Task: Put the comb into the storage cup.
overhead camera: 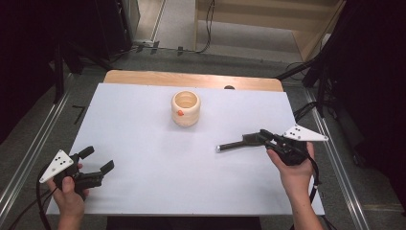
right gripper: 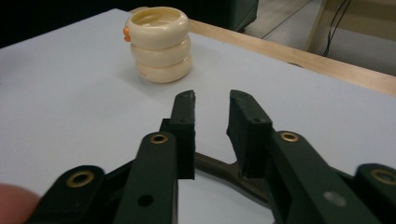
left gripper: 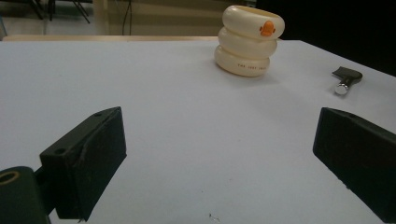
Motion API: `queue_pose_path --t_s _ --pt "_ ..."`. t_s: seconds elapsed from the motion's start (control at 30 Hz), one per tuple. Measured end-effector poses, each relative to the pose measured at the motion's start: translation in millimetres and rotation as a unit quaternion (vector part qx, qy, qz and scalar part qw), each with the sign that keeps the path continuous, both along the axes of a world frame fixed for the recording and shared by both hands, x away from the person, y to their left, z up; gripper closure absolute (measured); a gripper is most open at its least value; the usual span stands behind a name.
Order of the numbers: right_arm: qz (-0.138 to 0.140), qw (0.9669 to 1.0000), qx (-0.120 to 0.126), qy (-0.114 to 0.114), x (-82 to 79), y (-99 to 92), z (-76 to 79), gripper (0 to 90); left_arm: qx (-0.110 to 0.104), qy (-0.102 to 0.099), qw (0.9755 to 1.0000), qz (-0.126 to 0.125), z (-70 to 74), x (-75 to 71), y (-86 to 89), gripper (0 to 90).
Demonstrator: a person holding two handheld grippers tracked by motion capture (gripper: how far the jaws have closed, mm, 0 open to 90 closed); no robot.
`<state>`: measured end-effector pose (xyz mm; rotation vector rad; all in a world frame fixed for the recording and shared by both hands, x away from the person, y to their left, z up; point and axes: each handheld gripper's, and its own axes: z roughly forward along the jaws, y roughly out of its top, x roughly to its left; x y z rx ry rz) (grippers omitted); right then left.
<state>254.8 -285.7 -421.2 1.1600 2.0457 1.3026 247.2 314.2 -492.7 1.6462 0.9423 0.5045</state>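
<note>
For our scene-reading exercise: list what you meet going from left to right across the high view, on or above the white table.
left gripper → cream ringed cup → dark tool with a silver tip → right gripper, closed on that tool.

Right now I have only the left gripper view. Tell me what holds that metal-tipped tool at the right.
Observer: The right gripper grips the tool by its dark handle, as the high view shows.
Operator: Now tell me what's inside the ringed cup.
Observer: From above, the cup looks empty.
Operator: Say where my left gripper sits.
Observer: The left gripper is at the near left corner of the table, jaws open, well apart from the cup.
</note>
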Motion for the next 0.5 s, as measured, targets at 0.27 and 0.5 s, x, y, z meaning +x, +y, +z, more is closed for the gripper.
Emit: queue_pose_path --t_s 0.27,0.5 --pt "0.041 0.9986 -0.022 0.024 20.9 15.9 6.8 85.7 0.002 0.001 1.0 -0.004 -0.2 0.0 0.1 2.8" --pt "0.071 0.9941 -0.058 0.059 38.1 28.6 8.4 87.7 0.002 0.0 1.0 -0.006 -0.3 0.2 0.0 2.8"
